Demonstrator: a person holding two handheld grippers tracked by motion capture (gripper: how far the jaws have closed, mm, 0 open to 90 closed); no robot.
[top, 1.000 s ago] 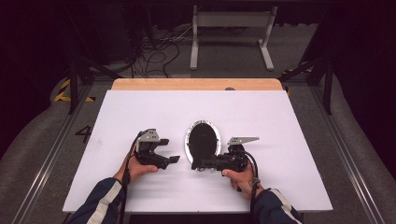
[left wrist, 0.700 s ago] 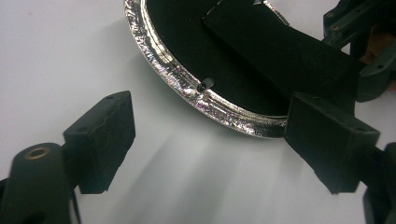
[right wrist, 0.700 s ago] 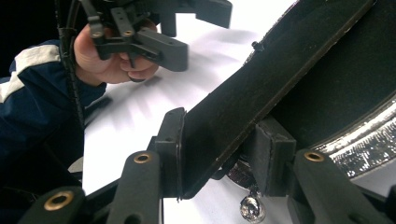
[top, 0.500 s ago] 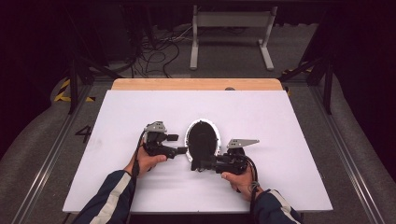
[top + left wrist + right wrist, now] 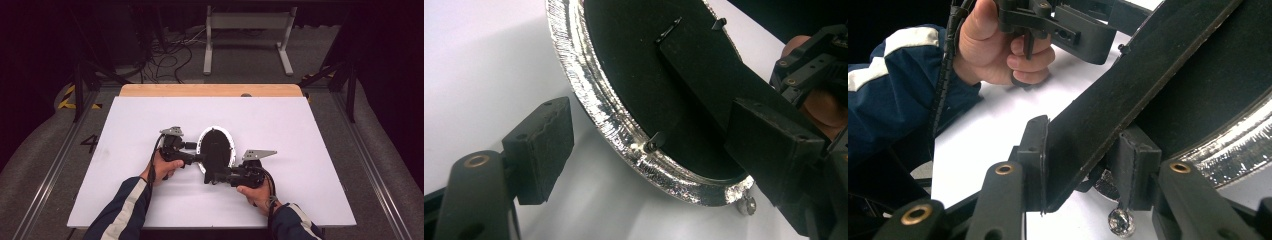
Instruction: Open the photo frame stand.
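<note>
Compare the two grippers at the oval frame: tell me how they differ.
The right gripper is clamped on the black stand flap of the oval frame; the left gripper has its jaws apart, straddling the frame's silver rim without pressing it. Both are black, hand-held, and meet at the frame's back.

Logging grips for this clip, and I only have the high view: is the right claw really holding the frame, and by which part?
Observer: Yes. In the right gripper view the right claw is shut on the black stand at the back of the frame, not on the silver rim.
Reviewer: And the left claw, has it gripped yet?
Observer: No. In the left gripper view the left claw is open. Its jaws have just been opening a little, with the rim between them and one pad plainly clear of it.
</note>
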